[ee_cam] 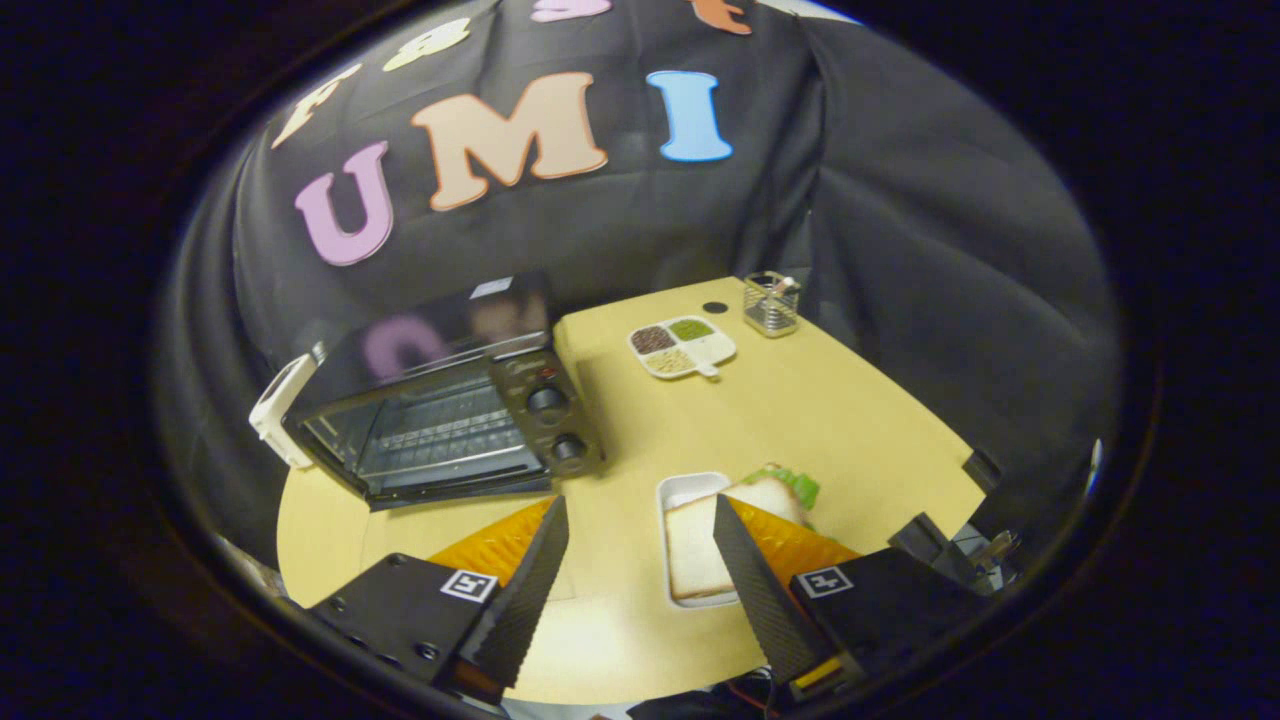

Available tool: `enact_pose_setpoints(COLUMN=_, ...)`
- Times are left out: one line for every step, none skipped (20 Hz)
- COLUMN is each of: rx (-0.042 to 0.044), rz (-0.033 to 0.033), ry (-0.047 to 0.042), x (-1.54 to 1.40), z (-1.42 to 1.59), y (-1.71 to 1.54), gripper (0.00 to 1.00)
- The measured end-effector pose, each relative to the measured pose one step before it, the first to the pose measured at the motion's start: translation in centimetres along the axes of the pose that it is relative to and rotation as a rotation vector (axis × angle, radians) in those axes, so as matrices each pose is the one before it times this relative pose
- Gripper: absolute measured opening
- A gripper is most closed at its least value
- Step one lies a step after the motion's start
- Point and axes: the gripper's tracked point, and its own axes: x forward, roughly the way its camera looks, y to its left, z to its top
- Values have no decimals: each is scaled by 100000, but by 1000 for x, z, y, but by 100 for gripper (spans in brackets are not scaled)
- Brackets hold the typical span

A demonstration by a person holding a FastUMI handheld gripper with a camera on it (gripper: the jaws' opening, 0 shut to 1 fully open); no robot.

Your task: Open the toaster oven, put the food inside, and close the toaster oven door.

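Note:
A black toaster oven (pixel 440 420) stands on the left of the tan table (pixel 850 420), beyond my left finger. Its wire racks show, and a dark flap at its base looks like the door folded down. A white rectangular tray (pixel 685 490) lies just ahead of my right finger and holds a sandwich (pixel 695 550) of white bread with green lettuce (pixel 797 486). That finger covers part of the tray and sandwich. My gripper (pixel 640 503) hovers open above the table, fingers wide apart, with bare tabletop between them.
A white divided dish (pixel 682 347) of grains and a wire mesh holder (pixel 771 304) sit at the far side of the table. A white object (pixel 283 410) leans at the oven's left. Black cloth walls close in behind and to the right.

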Motion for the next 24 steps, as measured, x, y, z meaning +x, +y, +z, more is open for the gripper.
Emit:
enact_pose_setpoints(rx=2374, rz=-769, ry=571, x=271, z=-23, y=-1428, gripper=91)
enact_pose_setpoints(rx=2256, rz=-688, ry=266, x=263, z=43, y=-1482, gripper=91)
enact_pose_setpoints(rx=2447, rz=-440, ry=-272, x=274, z=94, y=-1232, gripper=91)
enact_pose_setpoints(rx=2627, rz=145, ry=175, x=431, z=-12, y=-1024, gripper=91)
enact_pose_setpoints(rx=2945, rz=444, ry=976, x=368, z=-267, y=-947, gripper=91)
enact_pose_setpoints(rx=2325, rz=1010, ry=760, x=354, z=-383, y=-725, gripper=91)
enact_pose_setpoints(rx=1936, rz=521, ry=1163, x=429, z=-487, y=-734, gripper=91)
enact_pose_setpoints(rx=1520, rz=875, ry=1258, x=448, z=-388, y=-715, gripper=91)
enact_pose_setpoints(rx=1579, rz=499, ry=1402, x=469, z=-488, y=-589, gripper=91)
enact_pose_setpoints(rx=1631, rz=1683, ry=1447, x=311, z=-540, y=-270, gripper=91)
enact_pose_setpoints(rx=1641, rz=2163, ry=2140, x=273, z=-473, y=-129, gripper=91)
enact_pose_setpoints(rx=1750, rz=2637, ry=1308, x=457, z=-520, y=70, gripper=91)
enact_pose_setpoints(rx=2056, rz=1927, ry=1223, x=475, z=-370, y=-20, gripper=91)
enact_pose_setpoints(rx=2056, rz=2176, ry=888, x=417, z=-529, y=75, gripper=91)
enact_pose_setpoints(rx=2131, rz=1458, ry=1818, x=377, z=-409, y=5, gripper=91)
enact_pose_setpoints(rx=1830, rz=1154, ry=1491, x=367, z=-608, y=-27, gripper=91)
enact_pose_setpoints(rx=1488, rz=996, ry=1182, x=292, z=-333, y=35, gripper=90)
enact_pose_setpoints(rx=688, rz=-210, ry=795, x=308, z=-262, y=-183, gripper=90)
enact_pose_setpoints(rx=-419, rz=-1241, ry=1050, x=326, z=-337, y=-435, gripper=82)
enact_pose_setpoints(rx=1387, rz=1473, ry=-210, x=-74, z=95, y=78, gripper=74)
enact_pose_setpoints(rx=2409, rz=4341, ry=240, x=666, z=347, y=717, gripper=66)
enact_pose_setpoints(rx=2869, rz=2857, ry=1455, x=-835, z=-434, y=567, gripper=58)
enact_pose_setpoints(rx=2737, rz=640, ry=1363, x=-39, z=-52, y=-46, gripper=50)
enact_pose_setpoints(rx=2258, rz=634, ry=-370, x=-230, z=111, y=57, gripper=41)
